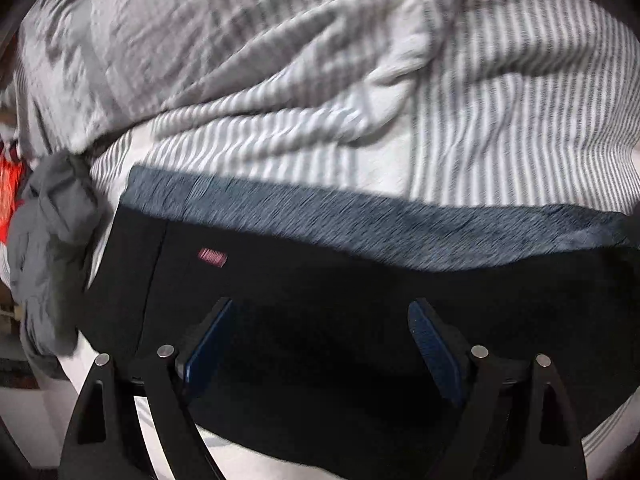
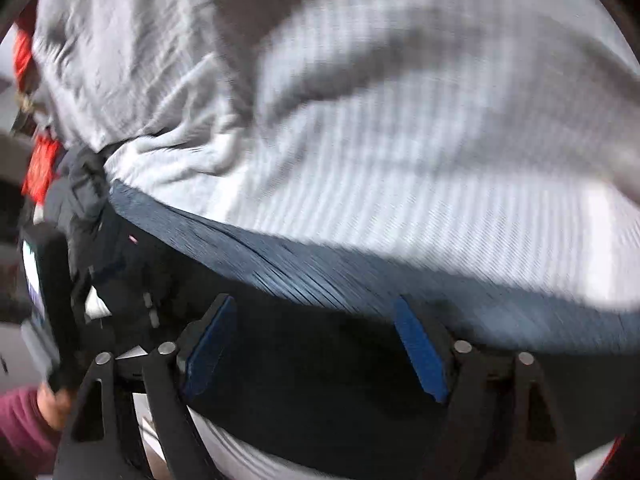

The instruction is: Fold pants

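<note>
- Surface: bed under a striped sheet (image 1: 500, 120), grey and white, rumpled into ridges at the far side; both views blurred
- Pants (image 1: 320, 280): black with a blue-grey band (image 1: 360, 220) along the far edge, spread flat across the near part of the sheet; small red tag (image 1: 213, 258) near their left end
- Left gripper (image 1: 320, 336): jaws wide apart, blue pads (image 1: 208, 344) over the black cloth, nothing held
- Right gripper (image 2: 316, 340): jaws likewise spread, poised above the pants near the band, nothing held
- Grey garment (image 1: 48, 248): bunched just beside the pants' left end; something red (image 1: 10, 188) behind it, unclear
- Step, by judgement: seizing an edge for a fold; best to lower both at matching spots, pinch only the pants, not the sheet, and lift evenly
- Room: open sheet beyond the band gives space to fold away; left end is crowded by the garment; near edge of the pants lies close to the bed's edge
</note>
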